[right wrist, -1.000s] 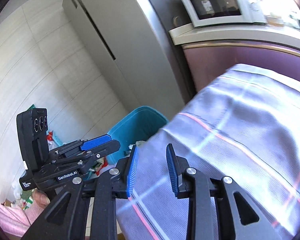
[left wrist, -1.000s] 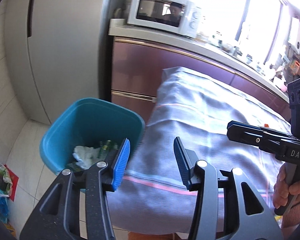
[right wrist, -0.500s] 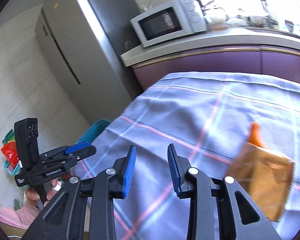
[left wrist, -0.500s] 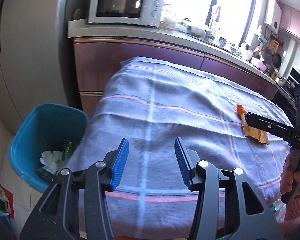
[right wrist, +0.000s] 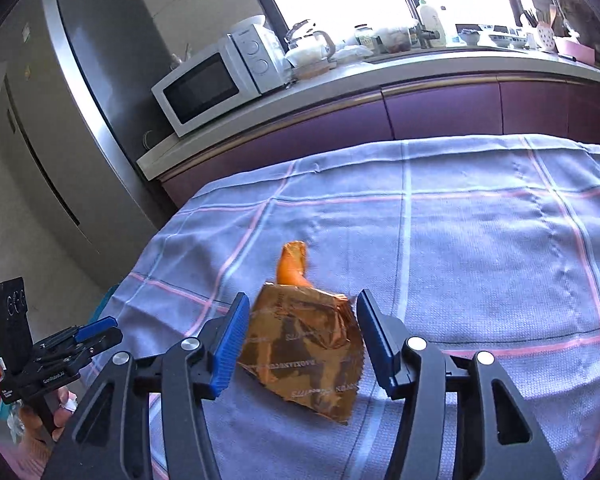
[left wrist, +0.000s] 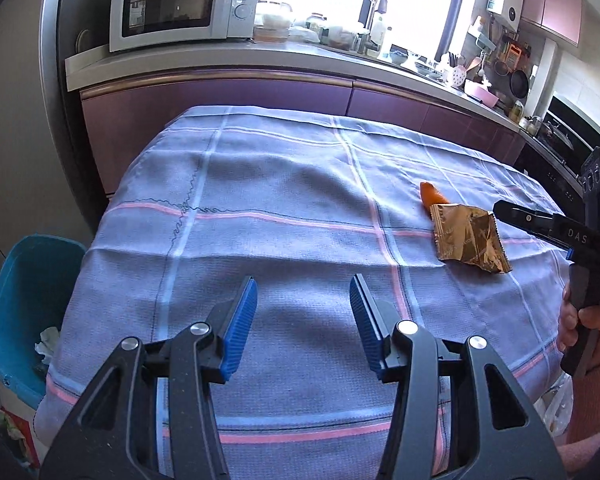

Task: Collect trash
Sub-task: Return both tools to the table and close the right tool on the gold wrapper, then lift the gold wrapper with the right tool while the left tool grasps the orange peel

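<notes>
Right gripper [right wrist: 298,336] is angled down over the tablecloth [right wrist: 480,264], and its jaws have just been opening; they now straddle the brown wrapper [right wrist: 306,354], pads clear of it, nothing gripped. The wrapper lies flat on the cloth with an orange piece [right wrist: 294,266] poking out behind it. Left gripper [left wrist: 303,322] also tilts down over bare cloth, about half open and empty. Its body reads "GenRobot.AI", the right one's "DAS". The wrapper's print is too small to read. Blue bin [left wrist: 24,292] sits on the floor off the table's left edge.
</notes>
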A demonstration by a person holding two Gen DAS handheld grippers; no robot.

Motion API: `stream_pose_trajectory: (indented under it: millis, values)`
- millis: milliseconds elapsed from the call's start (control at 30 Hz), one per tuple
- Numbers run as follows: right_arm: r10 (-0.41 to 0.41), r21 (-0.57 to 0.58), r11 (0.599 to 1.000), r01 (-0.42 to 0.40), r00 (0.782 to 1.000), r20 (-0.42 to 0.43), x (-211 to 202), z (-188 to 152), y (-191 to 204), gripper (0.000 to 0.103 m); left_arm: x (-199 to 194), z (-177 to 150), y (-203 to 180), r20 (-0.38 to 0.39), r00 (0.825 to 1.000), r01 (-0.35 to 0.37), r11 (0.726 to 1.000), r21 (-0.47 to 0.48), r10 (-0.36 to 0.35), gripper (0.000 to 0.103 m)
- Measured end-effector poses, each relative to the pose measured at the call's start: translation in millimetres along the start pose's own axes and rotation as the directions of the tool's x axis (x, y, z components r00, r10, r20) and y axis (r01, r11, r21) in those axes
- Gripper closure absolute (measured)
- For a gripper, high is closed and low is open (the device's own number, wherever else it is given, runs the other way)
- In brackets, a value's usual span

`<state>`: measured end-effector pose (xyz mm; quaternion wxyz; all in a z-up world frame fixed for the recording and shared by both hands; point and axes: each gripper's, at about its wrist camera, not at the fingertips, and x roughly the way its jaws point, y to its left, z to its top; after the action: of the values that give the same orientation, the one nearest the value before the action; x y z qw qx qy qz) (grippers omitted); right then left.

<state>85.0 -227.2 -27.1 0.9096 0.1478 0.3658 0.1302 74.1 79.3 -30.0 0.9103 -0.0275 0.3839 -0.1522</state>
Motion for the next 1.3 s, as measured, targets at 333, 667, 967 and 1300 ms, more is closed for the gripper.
stream_pose_trajectory:
  millis: [333, 667, 967, 1300]
  values:
    - [0.028, 0.002, 1.000, -0.028, 0.996, -0.088, 17, -9, -5, 0.061, 17, 5, -18, -0.035, 0.999, 0.012, 0.999, 0.039, -0.010, 0.054]
    - [0.115, -0.001, 0.993, -0.115, 0.993, -0.041, -6, -12, -11, 0.099, 33, 14, -40, -0.061, 0.998, 0.030, 0.995, 0.099, -0.024, 0.054]
    - [0.164, 0.081, 0.981, -0.176, 0.978, 0.129, -58, 3, -40, 0.100, 57, 40, -79, -0.097, 0.990, 0.115, 0.979, 0.168, -0.099, 0.054]
    - [0.125, 0.159, 0.975, -0.154, 0.976, 0.179, -68, 0, -72, 0.100, 109, 66, -140, -0.200, 0.961, 0.224, 0.961, 0.162, -0.191, 0.054]
